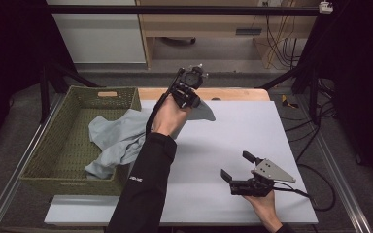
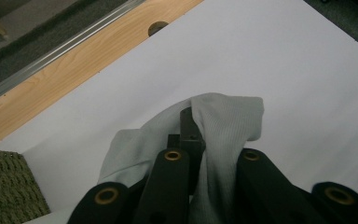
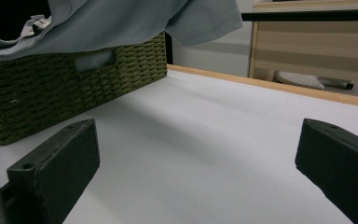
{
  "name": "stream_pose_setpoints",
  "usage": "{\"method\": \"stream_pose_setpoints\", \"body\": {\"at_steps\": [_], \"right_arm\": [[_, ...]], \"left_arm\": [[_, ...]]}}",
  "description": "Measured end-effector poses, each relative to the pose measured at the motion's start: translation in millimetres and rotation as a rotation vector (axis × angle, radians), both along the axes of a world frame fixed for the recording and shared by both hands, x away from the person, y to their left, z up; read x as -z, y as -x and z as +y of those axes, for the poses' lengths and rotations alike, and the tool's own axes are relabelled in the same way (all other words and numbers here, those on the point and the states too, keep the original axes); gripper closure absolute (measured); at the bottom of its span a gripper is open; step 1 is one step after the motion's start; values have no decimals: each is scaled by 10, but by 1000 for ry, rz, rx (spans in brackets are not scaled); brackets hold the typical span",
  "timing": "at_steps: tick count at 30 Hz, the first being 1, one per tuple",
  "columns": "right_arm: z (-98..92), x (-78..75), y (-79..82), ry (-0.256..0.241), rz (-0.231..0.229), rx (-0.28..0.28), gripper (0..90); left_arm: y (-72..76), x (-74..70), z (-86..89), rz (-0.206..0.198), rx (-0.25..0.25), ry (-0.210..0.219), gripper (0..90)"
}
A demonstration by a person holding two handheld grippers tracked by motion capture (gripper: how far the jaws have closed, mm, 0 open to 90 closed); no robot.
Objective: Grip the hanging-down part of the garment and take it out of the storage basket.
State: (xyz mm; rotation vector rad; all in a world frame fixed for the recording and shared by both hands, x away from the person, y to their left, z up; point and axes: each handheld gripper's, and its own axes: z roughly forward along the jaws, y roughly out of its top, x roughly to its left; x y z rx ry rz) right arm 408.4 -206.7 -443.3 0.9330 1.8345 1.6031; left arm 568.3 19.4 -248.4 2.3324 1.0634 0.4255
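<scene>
High view, cloth: pale grey-blue cloth (image 1: 119, 138) spills out of the green woven basket (image 1: 48, 145) over its right rim and stretches up across the white table (image 1: 243, 131).
High view, left hand-held gripper (image 1: 190, 99): raised over the far part of the table, clamped on the cloth's far end, which hangs just beyond it.
High view, right hand-held gripper (image 1: 238, 167): low near the table's front right, jaws wide apart, nothing between them, well apart from the cloth.
Left gripper view: jaws closed on a bunched fold of the cloth (image 2: 214, 135) above the white table (image 2: 284, 70); a basket corner (image 2: 4, 186) lies at lower left.
Right gripper view: spread jaws frame bare table (image 3: 191, 140); the cloth (image 3: 121, 21) drapes from the basket (image 3: 65, 84) beyond.
</scene>
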Motion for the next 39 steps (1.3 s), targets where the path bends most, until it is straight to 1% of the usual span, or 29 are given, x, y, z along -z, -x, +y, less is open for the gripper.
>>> {"method": "stream_pose_setpoints", "body": {"at_steps": [1, 2, 3, 5, 9, 11, 12, 13, 14, 20, 21, 22, 23, 24, 27, 28, 29, 30, 31, 32, 33, 34, 35, 36, 37, 38, 39], "right_arm": [[-8, -2, -1, 4, -1, -1, 2], [1, -7, 1, -15, 5, -3, 2], [-5, -7, -4, -4, 1, 1, 2], [-10, -11, -3, 0, 6, 0, 3], [-5, -18, -20, -10, 2, -3, 3], [-10, -29, -19, -12, 9, -1, 2], [-12, -49, -36, -28, 3, -4, 2], [-16, -58, -43, -22, 3, 1, 2], [-17, -71, -49, -31, 4, -3, 3], [34, -132, -97, -29, -11, -15, 3], [89, -170, -123, -50, -9, -25, 3], [89, -170, -123, -50, -9, -25, 3], [106, -183, -128, -56, 1, -28, 3], [154, -200, -163, -56, -11, -37, 3], [204, -216, -190, -50, -11, -43, 3], [228, -218, -216, -57, -26, -53, 3], [285, -243, -230, -63, -6, -55, 3], [285, -243, -230, -63, -6, -55, 3], [337, -261, -264, -46, -21, -60, 3], [337, -261, -264, -46, -21, -60, 3], [403, -281, -289, -64, -15, -68, 3], [403, -281, -289, -64, -15, -68, 3], [463, -293, -321, -58, -22, -77, 3], [463, -293, -321, -58, -22, -77, 3], [526, -298, -347, -68, -13, -85, 3], [526, -298, -347, -68, -13, -85, 3], [559, -299, -359, -58, -13, -88, 3]], "left_arm": [[0, -4, 0, 0, 0, -1, 857], [4, -15, -2, -2, 3, -3, 857], [4, -15, -2, -2, 3, -3, 857], [9, -24, 0, -3, 2, -1, 857], [17, -28, 12, -4, 4, -3, 857], [23, -27, 13, -5, 6, -3, 857], [26, -29, 14, -6, 8, -1, 857], [27, -33, 17, -6, 9, -3, 857], [26, -34, 18, -6, 8, -1, 857], [45, -48, 22, -9, 13, -7, 858], [50, -52, 22, -10, 16, -11, 858], [54, -54, 21, -8, 18, -13, 858], [61, -56, 18, -12, 17, -14, 857], [66, -62, 20, -11, 20, -17, 857], [77, -83, 35, -14, 25, -16, 857], [80, -86, 39, -16, 24, -16, 857], [83, -91, 43, -15, 24, -17, 857], [86, -94, 45, -15, 24, -15, 857], [89, -105, 52, -13, 31, -24, 858], [95, -111, 51, -16, 28, -19, 858], [100, -119, 53, -15, 29, -19, 857], [106, -126, 52, -19, 27, -17, 857], [110, -134, 54, -17, 29, -20, 858], [114, -139, 55, -16, 32, -25, 858], [118, -144, 56, -18, 33, -28, 857], [123, -150, 56, -17, 32, -29, 857], [127, -154, 58, -19, 32, -28, 857]]}}
